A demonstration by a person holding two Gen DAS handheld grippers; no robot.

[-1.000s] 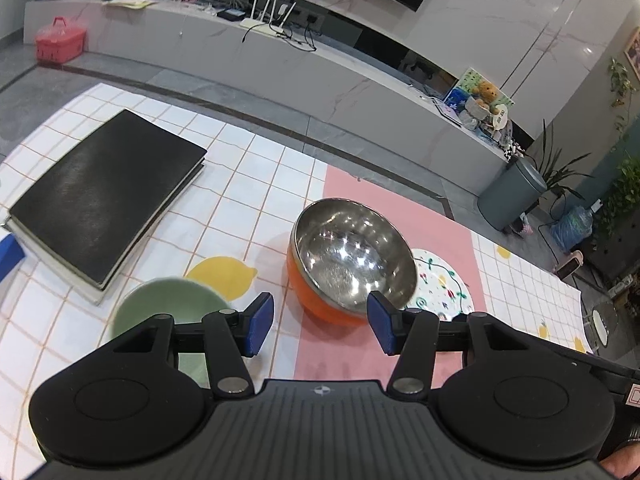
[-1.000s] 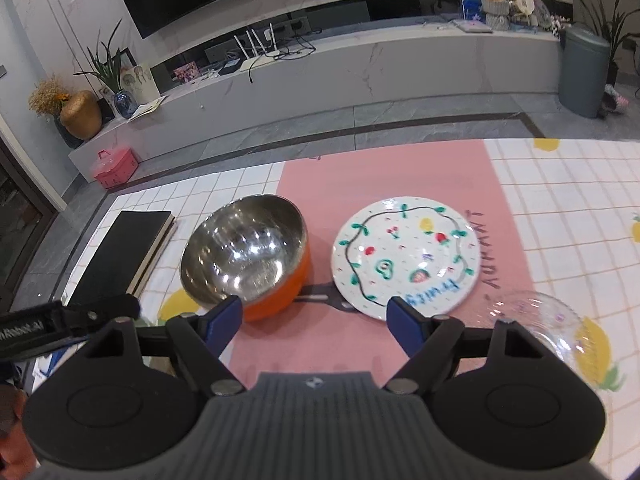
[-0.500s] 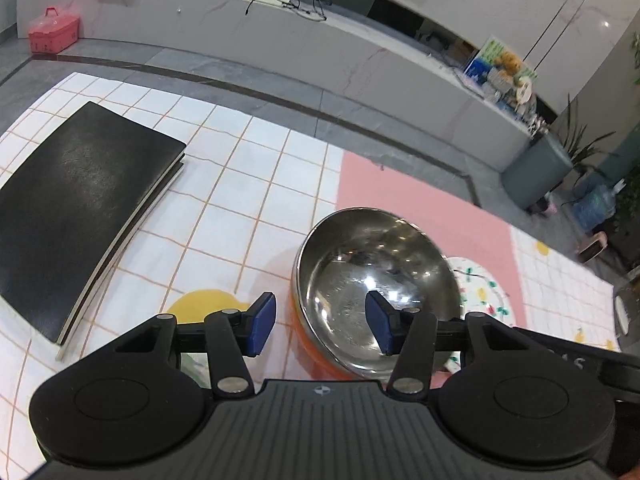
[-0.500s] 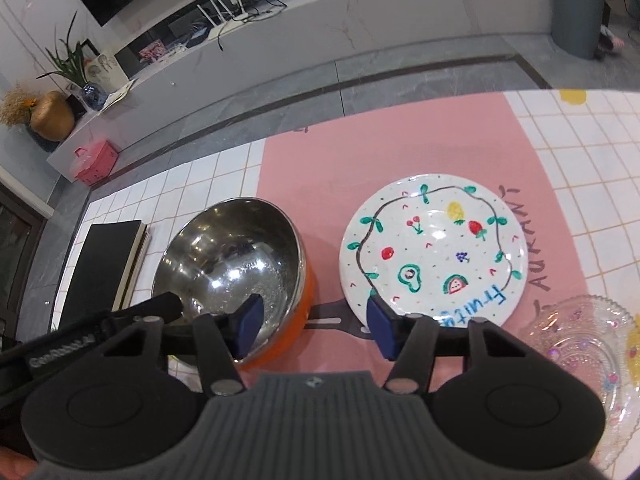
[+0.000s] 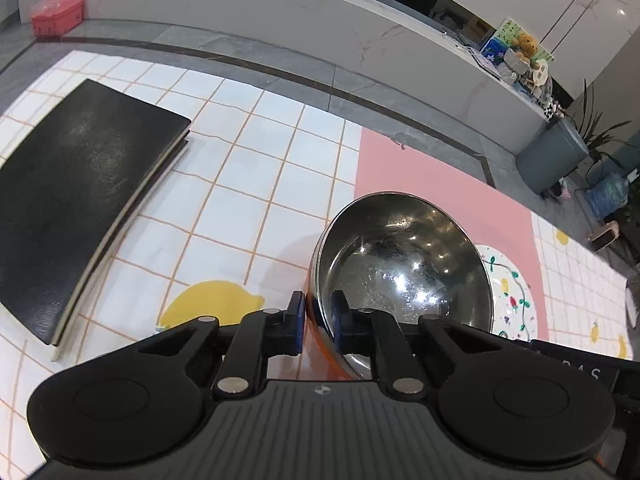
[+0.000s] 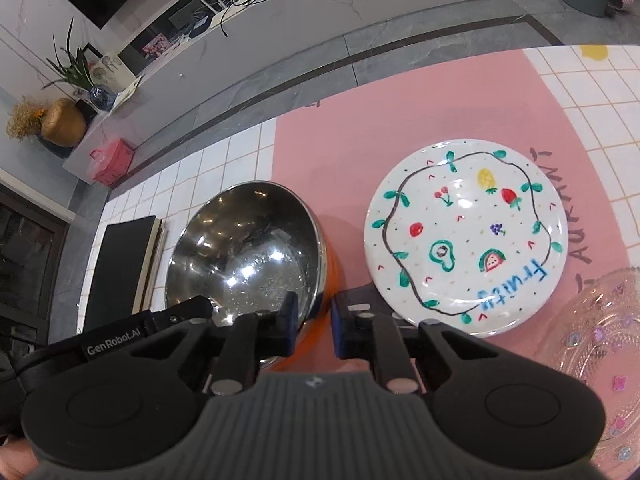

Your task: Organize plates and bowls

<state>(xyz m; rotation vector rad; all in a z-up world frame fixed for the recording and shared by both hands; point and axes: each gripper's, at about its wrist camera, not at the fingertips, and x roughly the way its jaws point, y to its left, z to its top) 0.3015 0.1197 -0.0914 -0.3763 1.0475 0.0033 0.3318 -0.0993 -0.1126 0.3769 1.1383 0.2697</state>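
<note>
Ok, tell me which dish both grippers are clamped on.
The steel bowl with the orange outside: both grippers pinch its near rim. The fruit-painted plate and clear glass dish lie untouched beside it.

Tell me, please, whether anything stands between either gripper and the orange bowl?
Nothing does. The left gripper and right gripper have just closed, each clamped on the rim of the orange bowl. The painted plate lies apart, beside it.

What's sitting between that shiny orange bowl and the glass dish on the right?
The white fruit-painted plate lies between the orange bowl and the glass dish, on the pink mat. The right wrist view shows it.
</note>
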